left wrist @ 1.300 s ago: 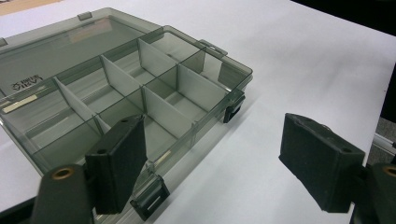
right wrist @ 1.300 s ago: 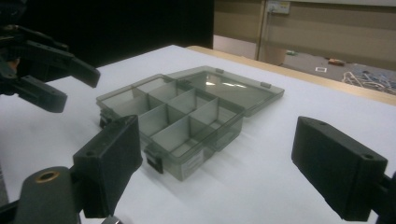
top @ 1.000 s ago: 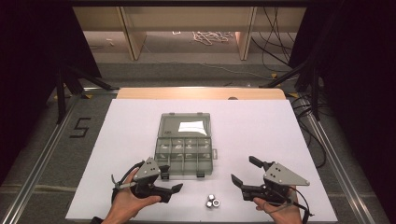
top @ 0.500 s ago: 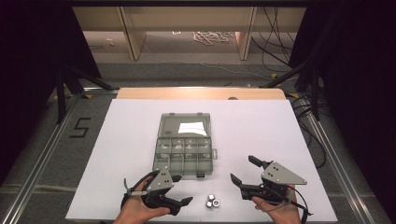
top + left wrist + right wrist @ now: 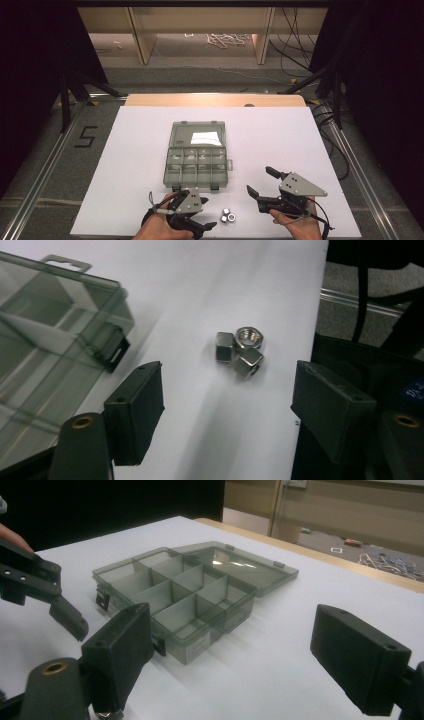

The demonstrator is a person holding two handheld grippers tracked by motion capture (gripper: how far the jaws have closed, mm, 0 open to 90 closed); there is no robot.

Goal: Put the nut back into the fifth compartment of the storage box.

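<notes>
Since the earlier frame the left gripper (image 5: 202,227) is sliding from the organizer box's (image 5: 197,160) front edge toward the three metal nuts (image 5: 227,216) on the white tabletop (image 5: 300,140). Its jaws are narrowing slightly but standing apart, empty, nuts (image 5: 239,350) just ahead. The right gripper (image 5: 261,182) is holding still, jaws wide and empty.

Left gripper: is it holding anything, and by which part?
Nothing is held. The left gripper is open, its jaws just closing, short of three small metal nuts on the white table.
</notes>
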